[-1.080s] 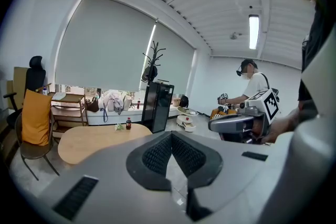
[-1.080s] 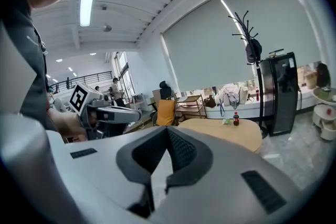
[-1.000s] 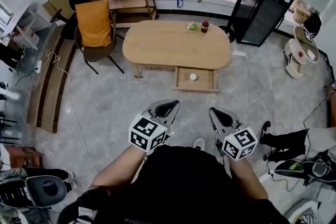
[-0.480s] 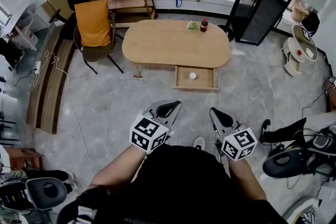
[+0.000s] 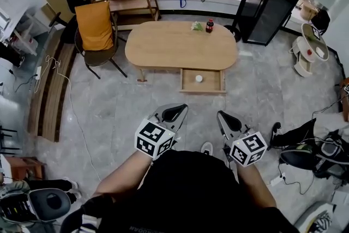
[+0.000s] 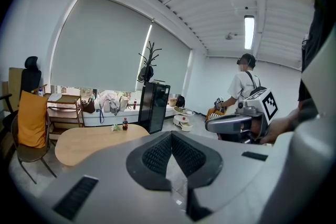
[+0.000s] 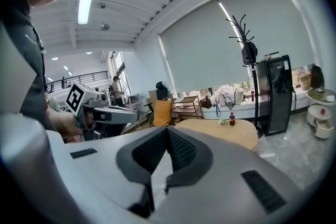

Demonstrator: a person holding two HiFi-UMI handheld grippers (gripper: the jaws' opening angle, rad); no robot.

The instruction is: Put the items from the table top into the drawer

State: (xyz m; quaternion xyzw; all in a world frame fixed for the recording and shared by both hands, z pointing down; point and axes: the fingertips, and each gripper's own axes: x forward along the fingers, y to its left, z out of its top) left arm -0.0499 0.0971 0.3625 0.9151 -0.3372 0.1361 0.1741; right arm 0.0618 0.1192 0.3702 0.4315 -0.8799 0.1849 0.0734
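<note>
Left gripper, right gripper: jaws of both pressed together, nothing between, side by side close to person's body. Task items well ahead: dark bottle and small green item just beside it, at far edge of oval table. Drawer open at table's near edge, small white round object inside.

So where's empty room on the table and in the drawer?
Most of the table is bare, left end to near edge. Only its far edge is crowded: a bottle beside a green thing. In the open drawer, the part right of the small white thing is free.
</note>
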